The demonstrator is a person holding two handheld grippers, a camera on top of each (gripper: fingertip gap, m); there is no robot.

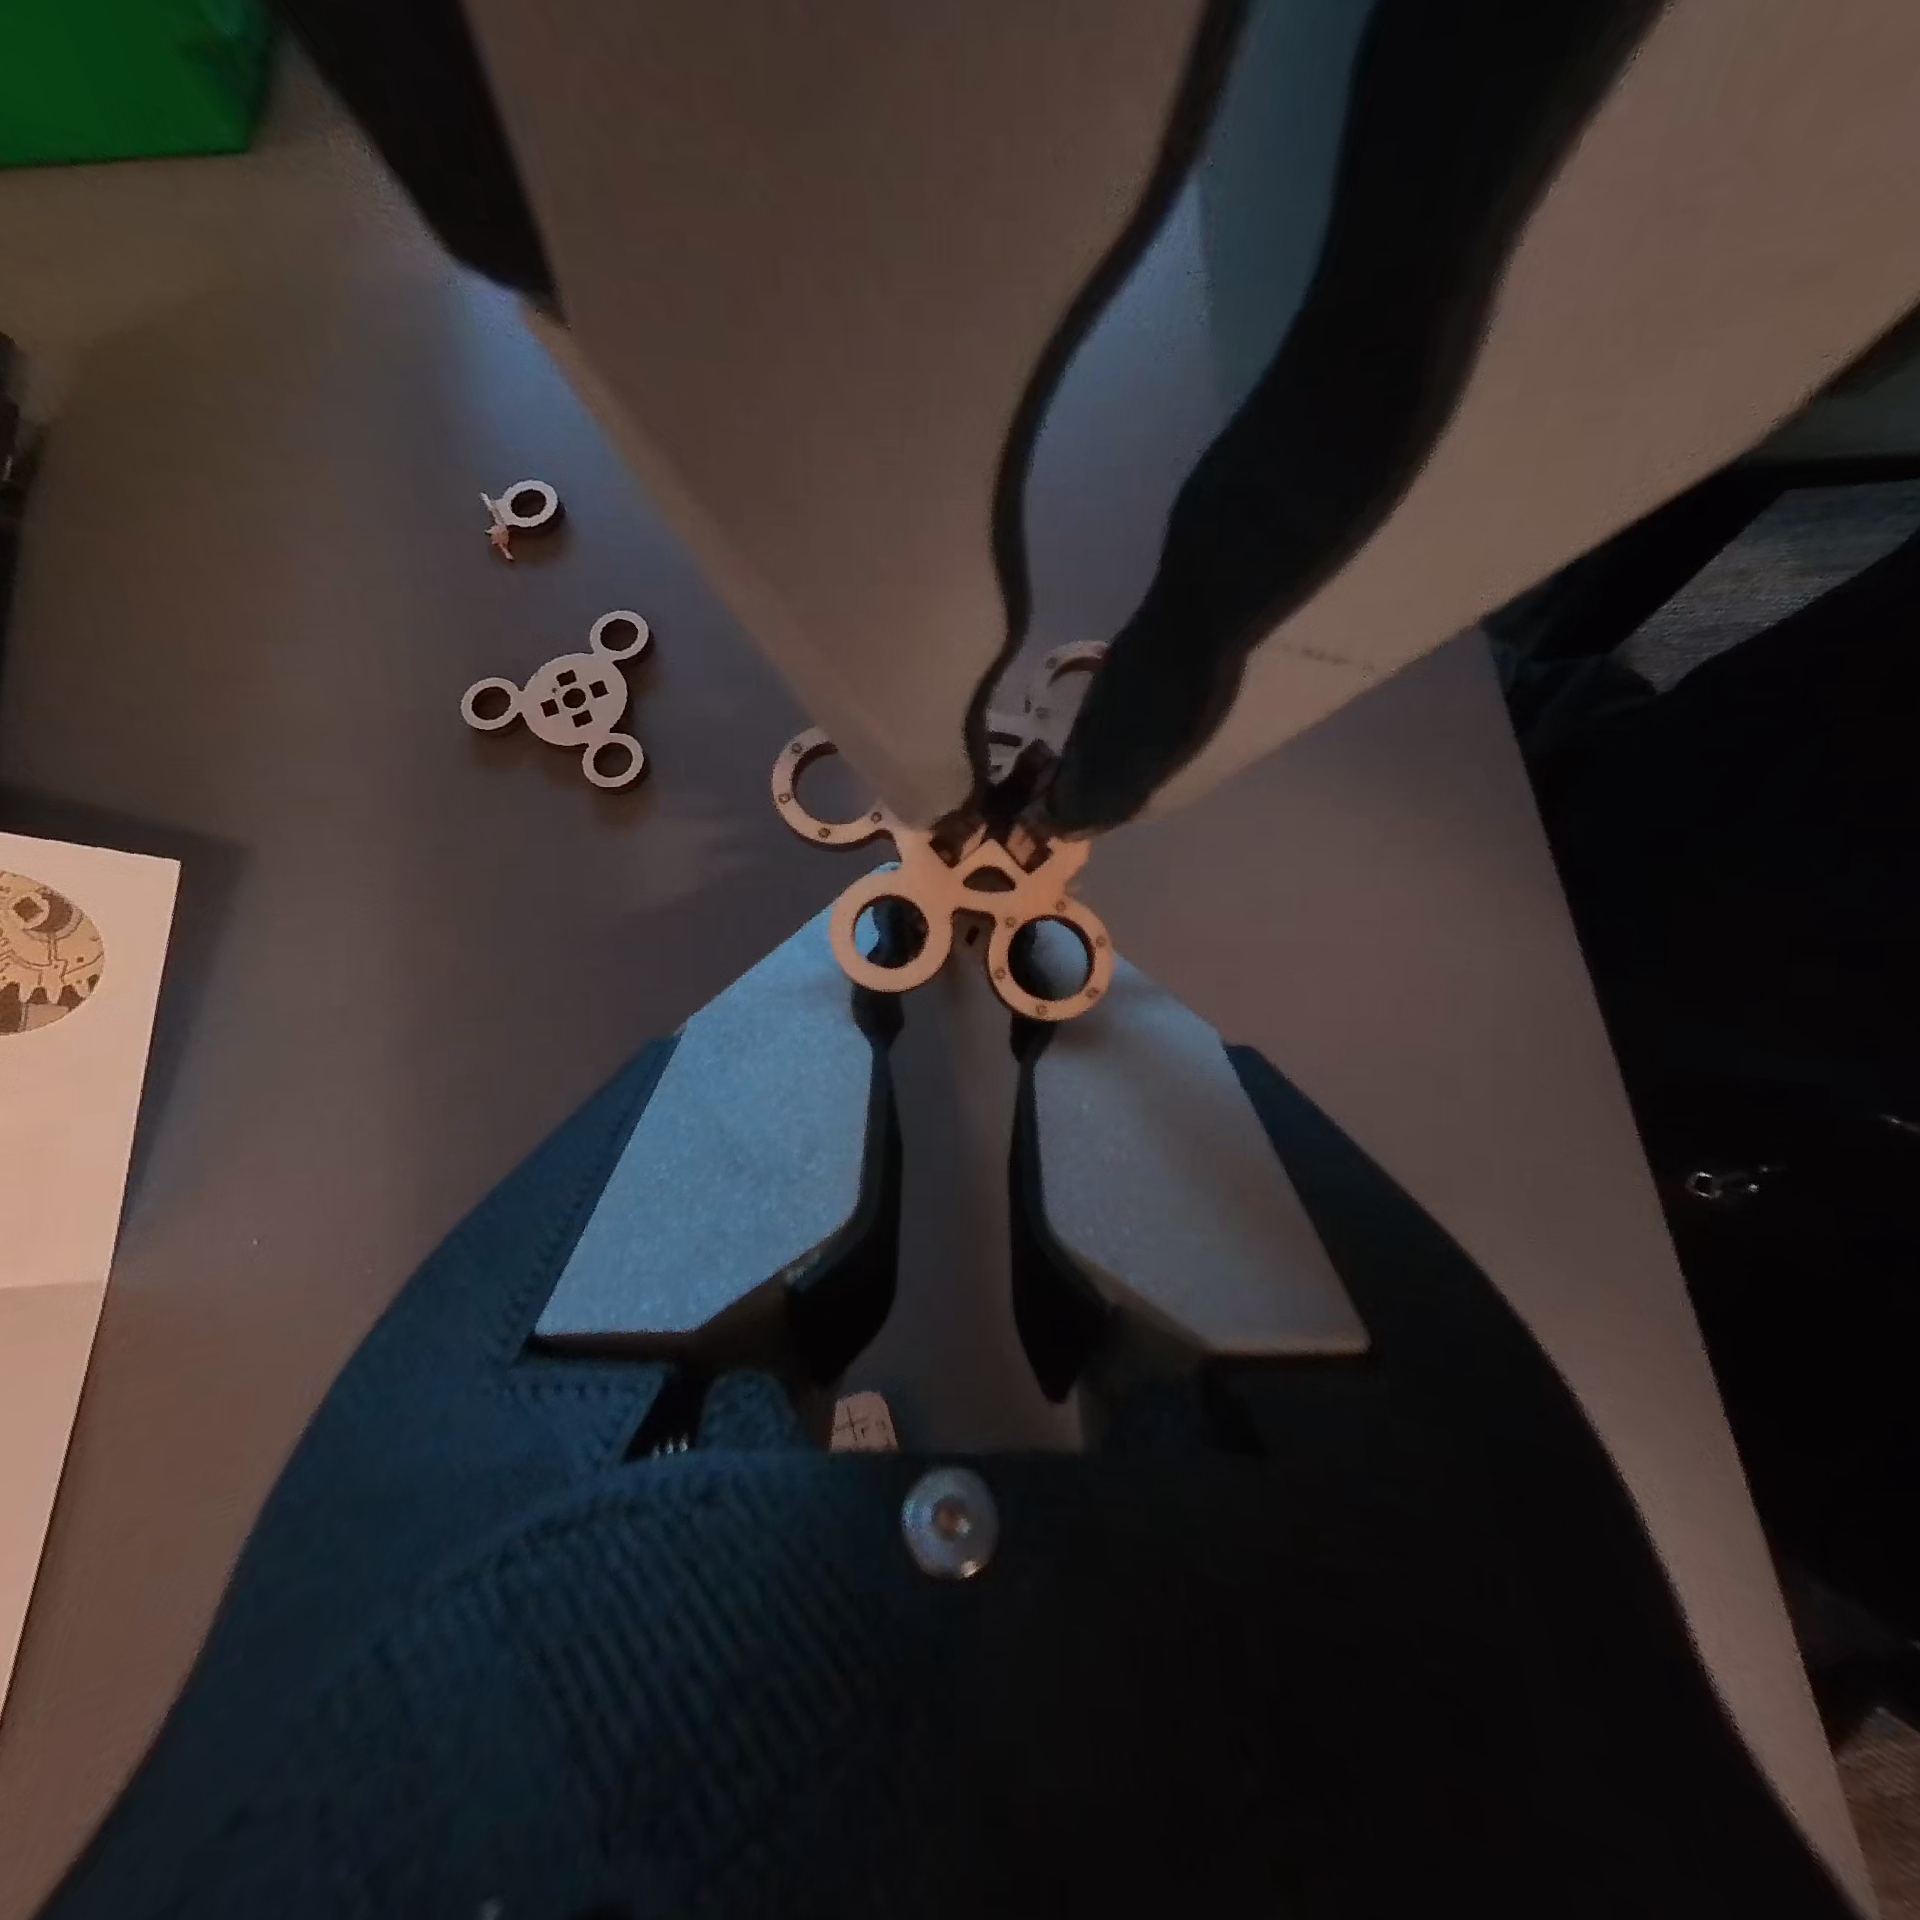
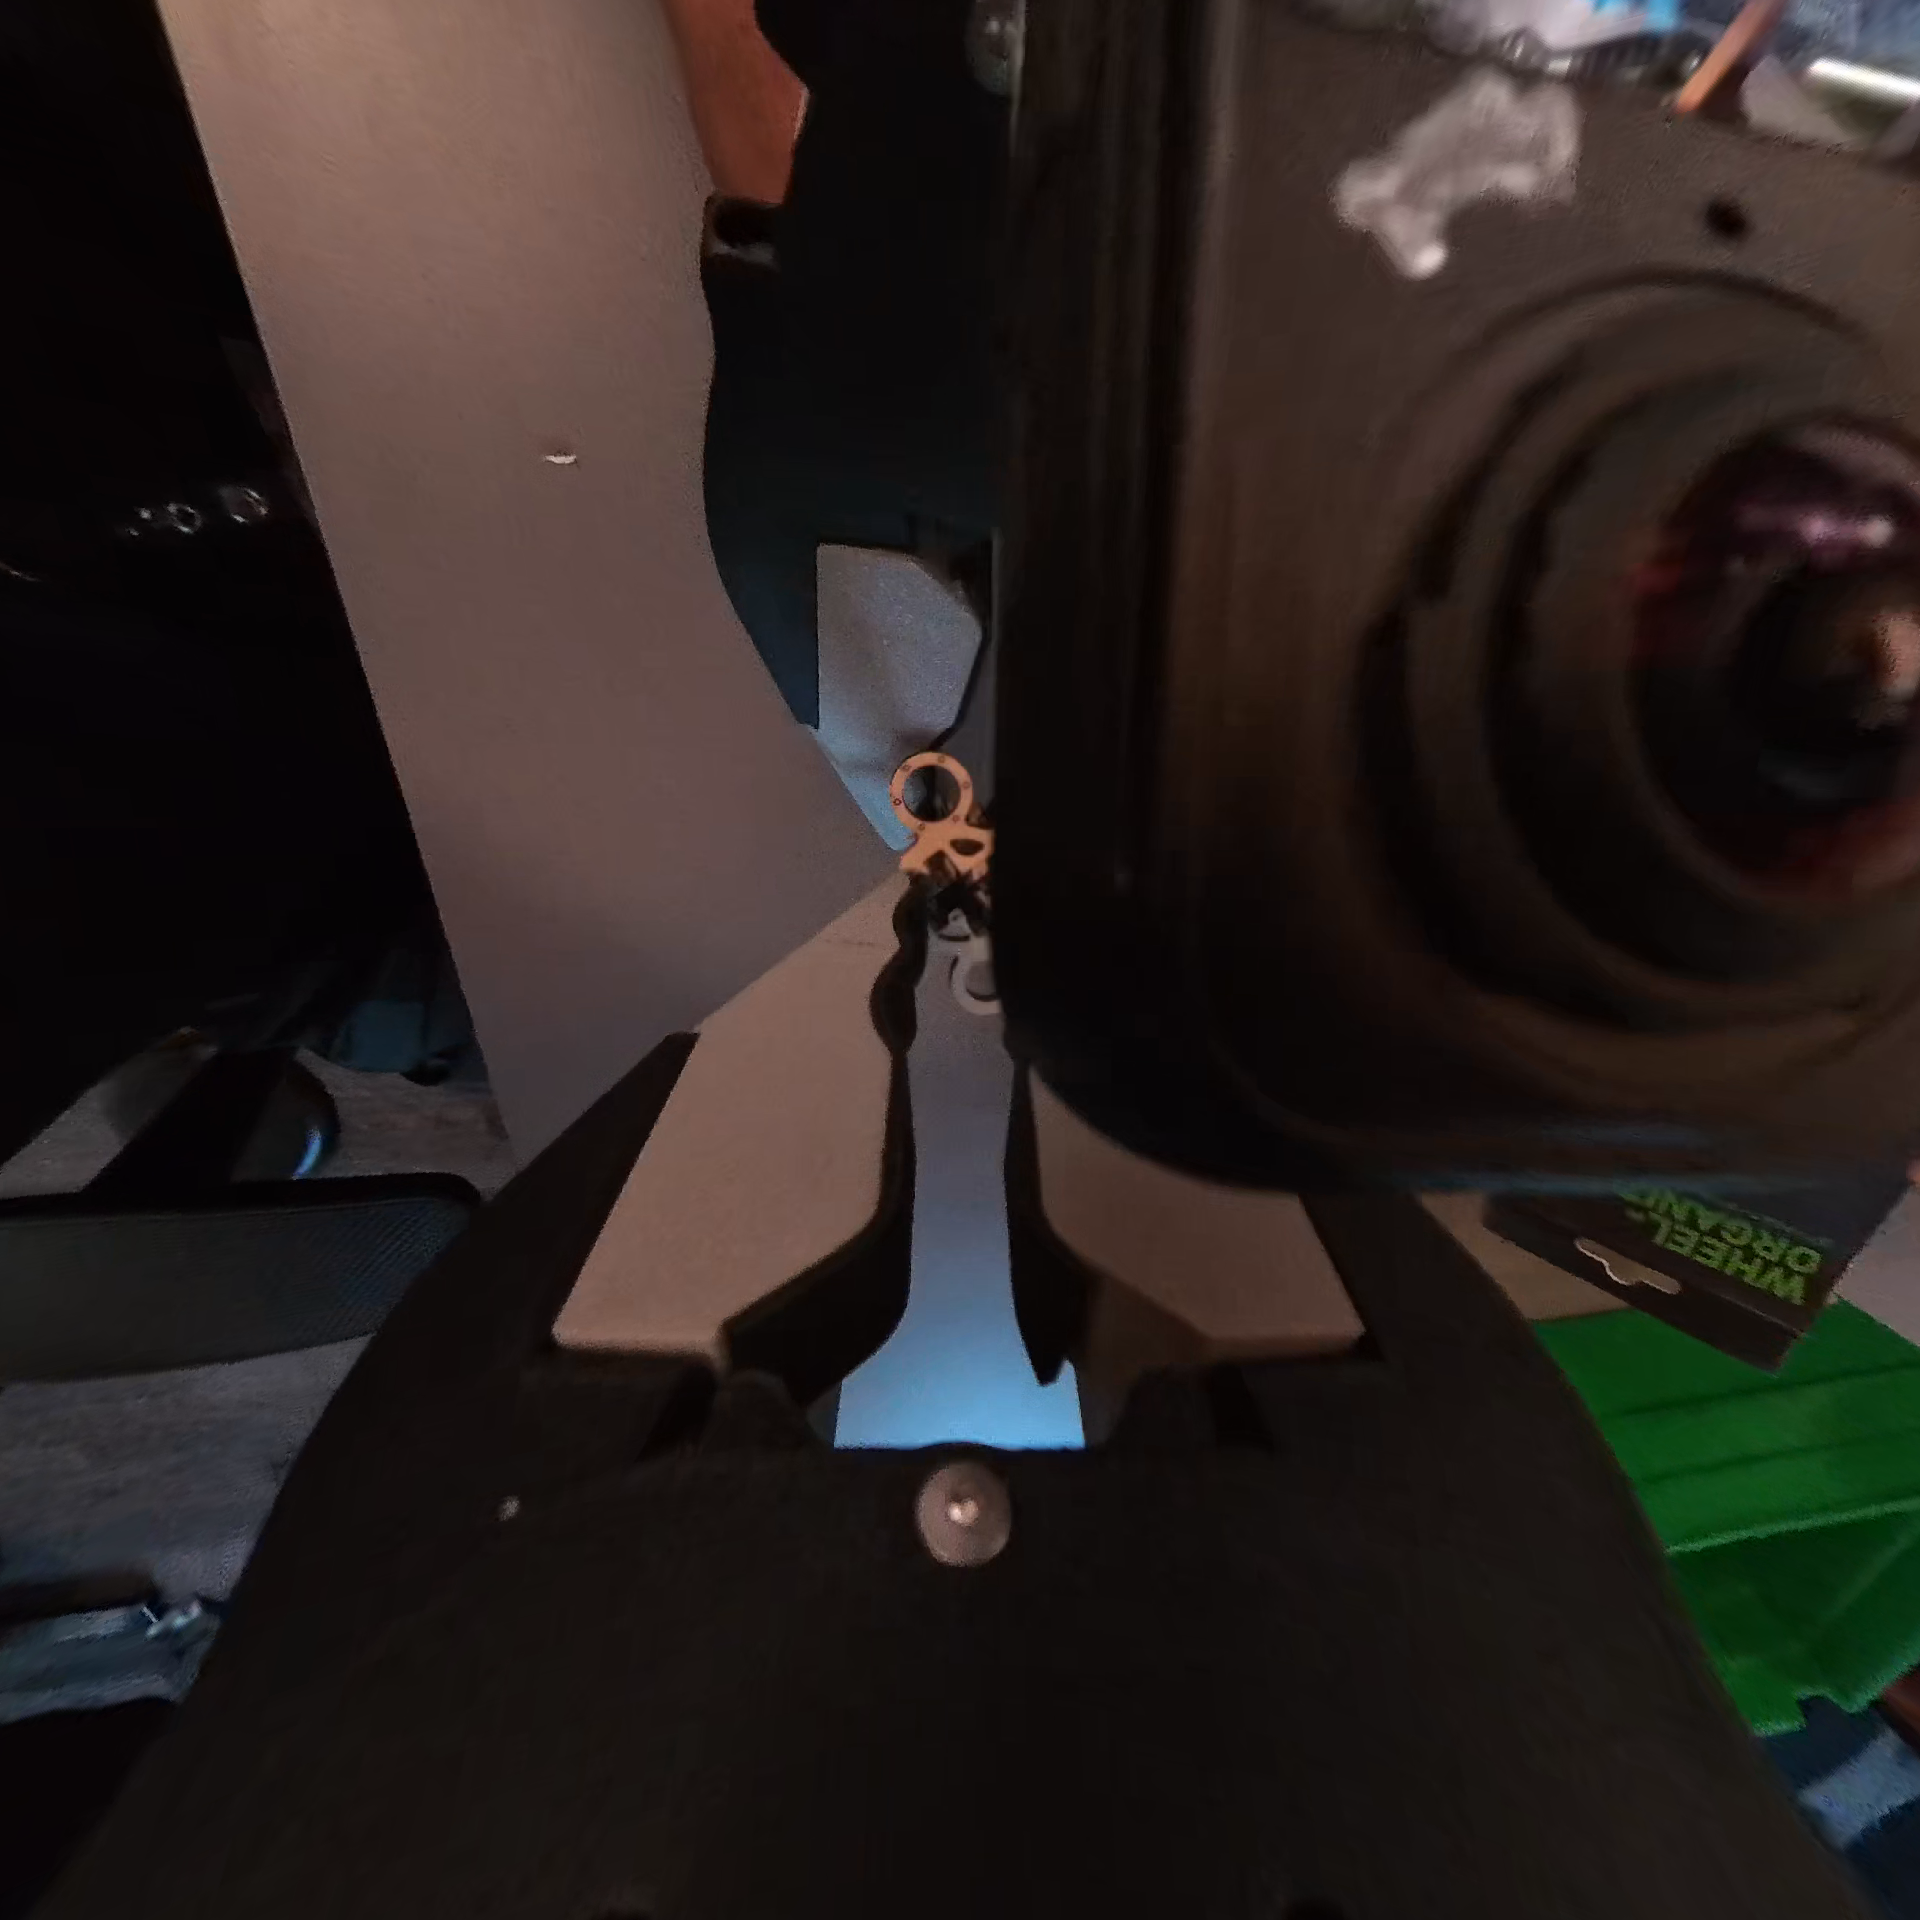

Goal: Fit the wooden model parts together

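A pale wooden part with several rings [image 1: 971, 920] hangs in the air above the grey table [image 1: 312, 520]. My left gripper [image 1: 954, 1003] comes from below; its jaws stand a narrow gap apart, and the part's two near rings lie over its fingertips. My right gripper [image 1: 997, 821] comes from above, its fingers pressed together on a small dark wooden piece at the part's centre. In the right wrist view the right gripper [image 2: 935, 914] meets the ring part [image 2: 940, 842] just beyond its tips. The join itself is hidden by the fingers.
A three-ring wooden part [image 1: 561, 698] and a small single-ring piece [image 1: 523, 507] lie on the table to the left. A printed sheet [image 1: 62, 1039] lies at the left edge and a green box [image 1: 114, 73] at the far left. The left gripper's camera housing [image 2: 1455, 675] fills the right wrist view's right side. About 6 cm separates my left fingertips from my right.
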